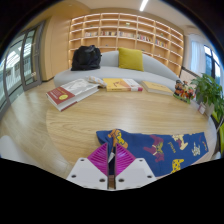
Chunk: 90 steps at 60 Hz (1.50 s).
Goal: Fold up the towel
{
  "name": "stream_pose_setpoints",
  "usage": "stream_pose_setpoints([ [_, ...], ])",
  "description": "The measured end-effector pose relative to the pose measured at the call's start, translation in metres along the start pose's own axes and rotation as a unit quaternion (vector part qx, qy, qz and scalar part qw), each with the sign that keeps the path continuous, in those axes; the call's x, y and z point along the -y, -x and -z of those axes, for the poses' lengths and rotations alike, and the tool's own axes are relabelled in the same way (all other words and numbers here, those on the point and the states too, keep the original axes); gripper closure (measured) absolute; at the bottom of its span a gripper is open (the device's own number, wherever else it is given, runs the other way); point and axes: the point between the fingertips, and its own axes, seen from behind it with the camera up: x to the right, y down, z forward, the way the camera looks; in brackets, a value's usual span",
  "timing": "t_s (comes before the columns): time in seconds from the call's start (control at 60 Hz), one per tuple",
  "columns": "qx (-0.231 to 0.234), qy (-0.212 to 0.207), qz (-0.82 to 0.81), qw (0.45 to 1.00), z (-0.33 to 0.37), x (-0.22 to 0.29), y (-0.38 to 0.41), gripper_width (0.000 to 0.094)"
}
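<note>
The gripper [110,160] is hovering low over a pale wooden bench [60,125], its jaws drawn close together with the magenta pads [98,158] nearly meeting; nothing is showing between them, though whether they are fully pressed shut is hard to tell. Just ahead of the jaws and spreading off to their right, the towel [160,148] is lying flat on the bench: dark blue cloth printed with yellow and red figures, its near edge running almost up to the fingertips.

Beyond the towel, well apart from the jaws, an open book [72,93] is resting to the left and a second book [122,85] is lying straight ahead. A potted plant [208,92] is standing far off to the right. Farther still, a grey sofa [110,65] is carrying a yellow cushion [130,58], with bookshelves [125,32] behind.

The step in hand looks like taking a first grip. Doing it well probably means spreading the jaws, sliding one finger under the nearest corner, and pinching a single layer before lifting across.
</note>
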Motion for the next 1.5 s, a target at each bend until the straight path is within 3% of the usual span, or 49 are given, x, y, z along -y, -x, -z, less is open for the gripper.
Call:
stream_pose_setpoints([
  [0.183,0.013,0.0,-0.008,1.0,-0.001,0.004,0.001,0.0909],
  [0.283,0.063,0.012,-0.045,0.997,0.015,0.008,0.017,0.0913],
  [0.517,0.173,-0.064,-0.126,0.975,0.101,0.11,0.001,0.091],
  [0.633,0.152,-0.081,-0.144,0.975,0.103,0.121,-0.072,0.0908],
  [0.817,0.078,-0.037,-0.156,0.984,0.06,0.071,-0.198,0.0901],
  [0.867,0.062,-0.021,-0.16,0.985,0.05,0.054,-0.227,0.0847],
  [0.9,0.053,-0.01,-0.159,0.986,0.045,0.042,-0.244,0.0763],
  [0.983,0.019,0.005,-0.162,0.987,0.039,0.018,-0.294,0.0256],
  [1.033,-0.004,0.0,-0.159,0.987,0.043,0.013,-0.322,0.0089],
  [1.217,-0.039,-0.028,-0.144,0.988,0.083,0.016,-0.379,0.0088],
  [1.5,-0.016,-0.056,-0.082,0.995,0.164,0.009,-0.378,0.0087],
])
